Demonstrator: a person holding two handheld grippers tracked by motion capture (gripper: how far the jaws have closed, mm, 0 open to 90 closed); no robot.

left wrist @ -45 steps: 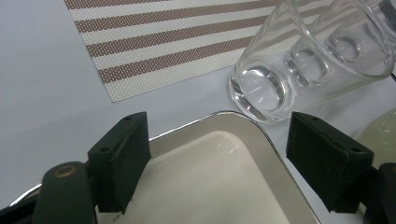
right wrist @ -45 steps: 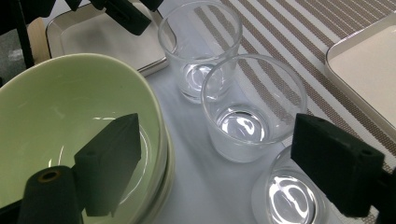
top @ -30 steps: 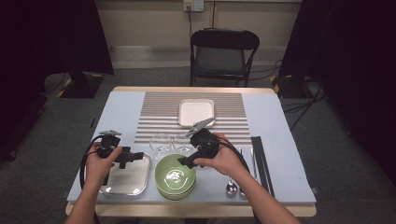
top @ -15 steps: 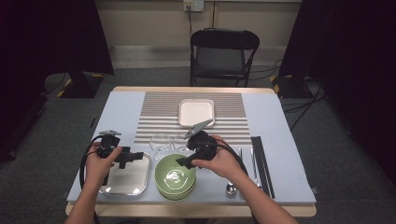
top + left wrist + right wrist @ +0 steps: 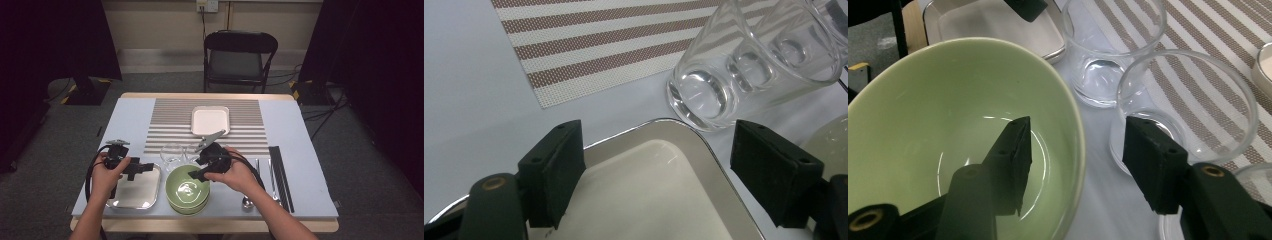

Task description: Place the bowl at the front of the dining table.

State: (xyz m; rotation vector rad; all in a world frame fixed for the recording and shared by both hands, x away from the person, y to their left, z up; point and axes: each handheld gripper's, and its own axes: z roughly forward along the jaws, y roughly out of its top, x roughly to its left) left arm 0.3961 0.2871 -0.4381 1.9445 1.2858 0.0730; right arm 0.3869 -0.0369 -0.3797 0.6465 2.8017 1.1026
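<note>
The right claw [image 5: 1075,160] straddles the rim of the green bowl [image 5: 948,125], one jaw inside the bowl, the other outside; its jaws have just been closing, yet the pads stand clear of the rim, so it grips nothing. The outer jaw sits just in front of a clear drinking glass [image 5: 1193,110], with a second glass [image 5: 1108,50] beside it, both close to the bowl's wall. In the high view the right hand [image 5: 235,175] reaches in from the bowl's right side, the claw pointing left and down over the rim. The bowl [image 5: 187,192] stands at the near edge of the bench [image 5: 125,120], between a steel tray [image 5: 135,192] on its left and a spoon [image 5: 246,201], other cutlery and dark chopsticks [image 5: 281,177] on its right. The left claw [image 5: 656,175] hovers released over the tray's far corner, jaws wide apart, touching nothing. Farther back, a white square plate [image 5: 210,120] lies on the striped placemat [image 5: 170,125].
</note>
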